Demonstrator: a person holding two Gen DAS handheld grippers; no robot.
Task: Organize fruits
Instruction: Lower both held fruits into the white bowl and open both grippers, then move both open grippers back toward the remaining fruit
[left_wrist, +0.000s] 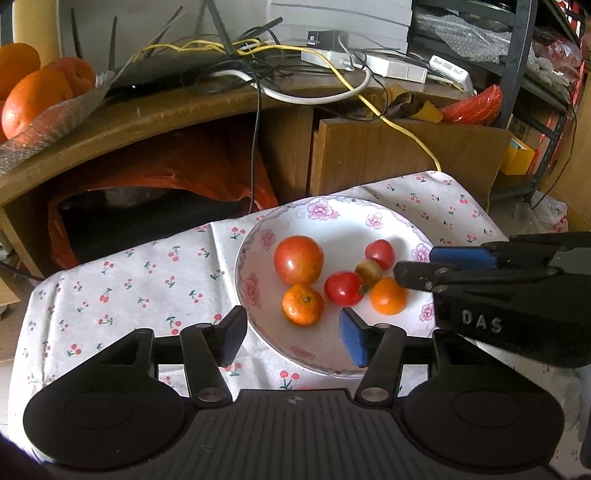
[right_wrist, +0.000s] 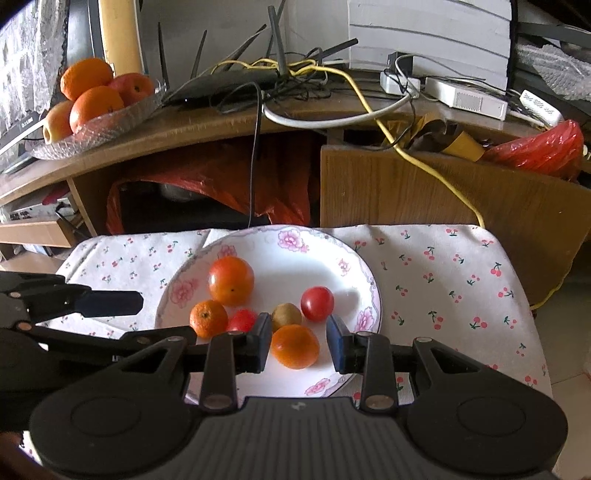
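Right now, quick read:
target: small orange (right_wrist: 295, 346) on the floral plate (right_wrist: 360, 266), nearest fruit to the near rim, right side of the cluster.
relation: orange sits between the right gripper (right_wrist: 298, 341) fingers, slightly ahead of the pads; roundish, no long axis to align.
nearer arm: right; left gripper (left_wrist: 295, 338) hangs over the plate's near-left rim, its closest fruit is the other small orange (left_wrist: 303, 304).
right jaws: open, gap a bit wider than the orange, no contact visible.
left jaws: wide open, holding nothing.
neighbours: kiwi (right_wrist: 286, 316) just behind the target, small tomato (right_wrist: 317, 303) far-right of it, another tomato (right_wrist: 242, 320) to the left, big tomato (right_wrist: 231, 280) farther back.
judgement: looks like a pre-grasp; closing risks nudging the kiwi.
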